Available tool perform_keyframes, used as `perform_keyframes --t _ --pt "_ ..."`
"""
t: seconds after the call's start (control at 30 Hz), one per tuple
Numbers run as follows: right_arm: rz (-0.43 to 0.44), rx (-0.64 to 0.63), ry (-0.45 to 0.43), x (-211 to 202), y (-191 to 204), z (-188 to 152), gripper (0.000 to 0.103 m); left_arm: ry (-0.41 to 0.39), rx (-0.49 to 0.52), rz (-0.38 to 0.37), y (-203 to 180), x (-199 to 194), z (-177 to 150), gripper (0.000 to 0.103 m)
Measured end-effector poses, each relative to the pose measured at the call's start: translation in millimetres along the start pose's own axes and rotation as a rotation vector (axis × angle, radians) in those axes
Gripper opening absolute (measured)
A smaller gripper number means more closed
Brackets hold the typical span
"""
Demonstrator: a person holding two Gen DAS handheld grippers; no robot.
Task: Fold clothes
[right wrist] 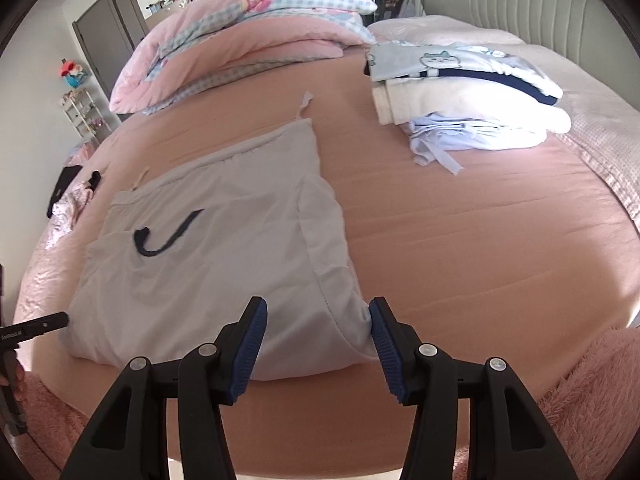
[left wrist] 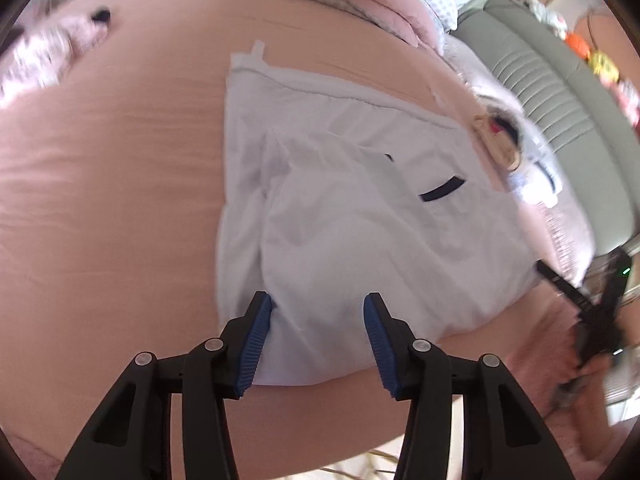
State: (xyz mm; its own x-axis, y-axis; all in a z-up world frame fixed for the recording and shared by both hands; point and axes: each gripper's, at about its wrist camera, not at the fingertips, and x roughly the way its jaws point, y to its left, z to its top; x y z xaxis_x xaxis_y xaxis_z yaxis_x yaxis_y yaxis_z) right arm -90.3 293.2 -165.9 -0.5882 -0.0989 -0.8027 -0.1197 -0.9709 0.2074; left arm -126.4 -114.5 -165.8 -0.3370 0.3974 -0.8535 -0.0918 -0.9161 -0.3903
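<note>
**Mia:** Where is the thing to fold?

**Ben:** One pair of white shorts (right wrist: 224,248) lies flat on the pink bed (right wrist: 480,248), close to the near edge and a bit toward the bed's left side. It is already folded over once.

**Mia:** Which way does it point?

**Ben:** Its long way runs from the near edge up toward the far side of the bed. The waistband end with two little drawstring tips is the far end. A dark blue curved stripe (right wrist: 168,236) sits on top.

**Mia:** What are the fingers doing?

**Ben:** The right gripper (right wrist: 316,344) has its two blue fingers spread wide. The near right corner of the shorts sits between them. The right pad just touches the cloth edge, but nothing is pinched.

**Mia:** And the other one?

**Ben:** The left gripper (left wrist: 318,344) is spread wide too, over the near edge of the white shorts (left wrist: 352,208). The left pad touches the cloth. It holds nothing.

**Mia:** What else is on the bed?

**Ben:** One stack of folded clothes (right wrist: 468,92) near the far right corner, well apart from the shorts. One big folded pink quilt (right wrist: 244,44) lies along the far edge. A few small crumpled clothes (right wrist: 74,196) lie by the left edge.
</note>
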Motion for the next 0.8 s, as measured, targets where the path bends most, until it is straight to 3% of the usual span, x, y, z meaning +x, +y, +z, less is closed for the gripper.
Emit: perform_keyframes --t 0.1,0.23,0.27,0.5,0.6,0.63,0.67,0.8 --pt "0.005 -0.038 -0.017 -5.6 11.1 9.5 0.052 0.037 -0.028 -0.035 4.4 11.5 7.7 0.045" --pt "-0.078 -0.053 -0.111 -26.7 20.8 15.9 0.052 0.049 -0.055 -0.062 9.3 14.2 16.5 0.044" --pt "-0.093 -0.057 -0.125 -29.6 21.9 17.0 0.052 0.061 -0.063 -0.075 10.7 15.2 16.4 0.040" --pt "-0.048 -0.089 -0.092 -21.9 28.5 9.8 0.052 0.078 -0.086 -0.078 23.1 6.3 4.5 0.040" --pt "-0.016 -0.074 -0.059 -12.6 32.9 1.8 0.052 0.067 -0.069 -0.118 20.6 3.8 0.7 0.038" --pt "-0.004 -0.071 -0.046 -9.0 35.1 -1.0 0.052 0.054 -0.067 -0.117 19.7 2.4 1.3 0.036" --pt "0.011 -0.068 -0.031 -5.6 37.6 -3.7 0.052 0.041 -0.065 -0.117 18.7 0.9 1.8 0.025" --pt "0.055 -0.075 0.014 3.2 46.9 -4.6 0.052 -0.009 -0.058 -0.114 15.0 -5.0 4.2 0.014"
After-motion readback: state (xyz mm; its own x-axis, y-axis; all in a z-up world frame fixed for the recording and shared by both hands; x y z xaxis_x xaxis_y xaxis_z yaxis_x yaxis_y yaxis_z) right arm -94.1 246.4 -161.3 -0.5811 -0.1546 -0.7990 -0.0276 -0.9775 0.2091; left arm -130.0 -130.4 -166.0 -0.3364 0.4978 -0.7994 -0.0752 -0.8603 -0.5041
